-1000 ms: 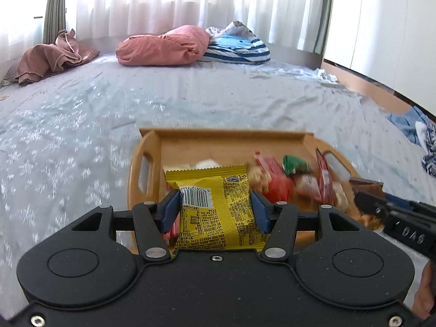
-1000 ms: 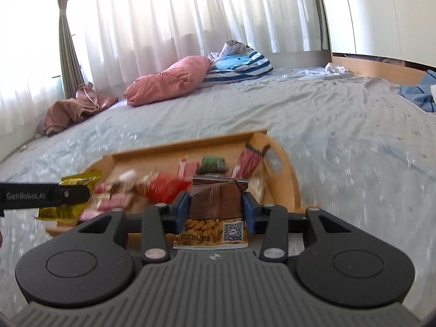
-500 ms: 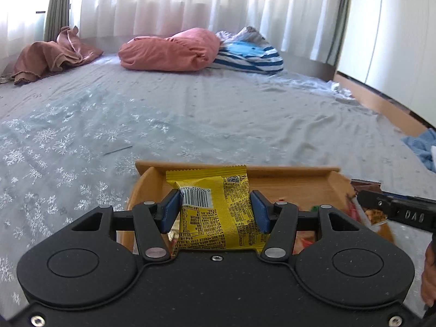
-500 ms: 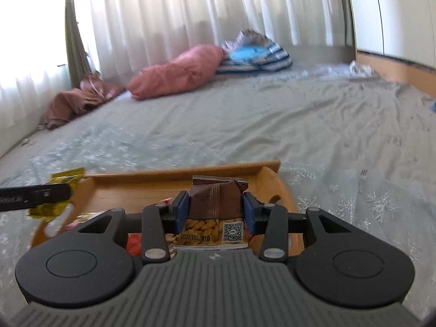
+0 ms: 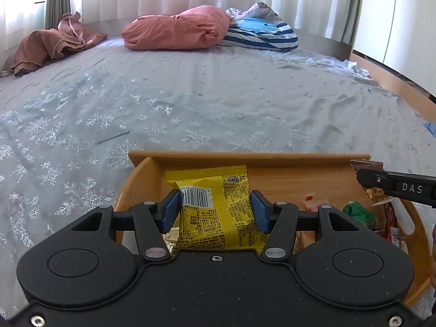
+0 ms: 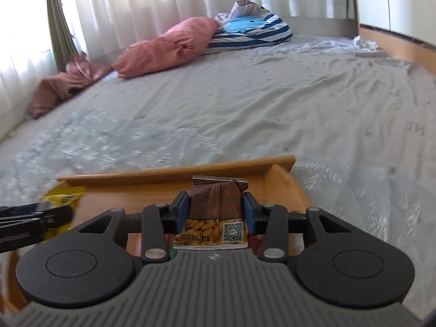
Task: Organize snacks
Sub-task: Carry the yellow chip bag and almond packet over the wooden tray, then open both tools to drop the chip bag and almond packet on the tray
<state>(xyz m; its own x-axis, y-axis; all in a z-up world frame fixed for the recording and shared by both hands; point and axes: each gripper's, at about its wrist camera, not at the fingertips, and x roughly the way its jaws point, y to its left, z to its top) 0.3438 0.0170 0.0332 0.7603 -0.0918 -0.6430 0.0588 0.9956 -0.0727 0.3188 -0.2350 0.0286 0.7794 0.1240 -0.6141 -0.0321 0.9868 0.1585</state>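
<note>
My left gripper is shut on a yellow snack packet with a barcode, held over the left end of a wooden tray. In the right wrist view my right gripper is shut on a brown nut snack packet above the tray's right end. The right gripper also shows at the right edge of the left wrist view, with its brown packet. The left gripper and the yellow packet appear at the left of the right wrist view. A green packet and red wrappers lie in the tray.
The tray rests on a bed with a grey snowflake sheet. A pink pillow, a blue striped pillow and a brown cloth lie at the far end by white curtains. A wooden bed edge runs along the right.
Both grippers have moved forward over the tray with their packets still held; the tray's far wall now sits closer and most snacks have slipped below the view.
</note>
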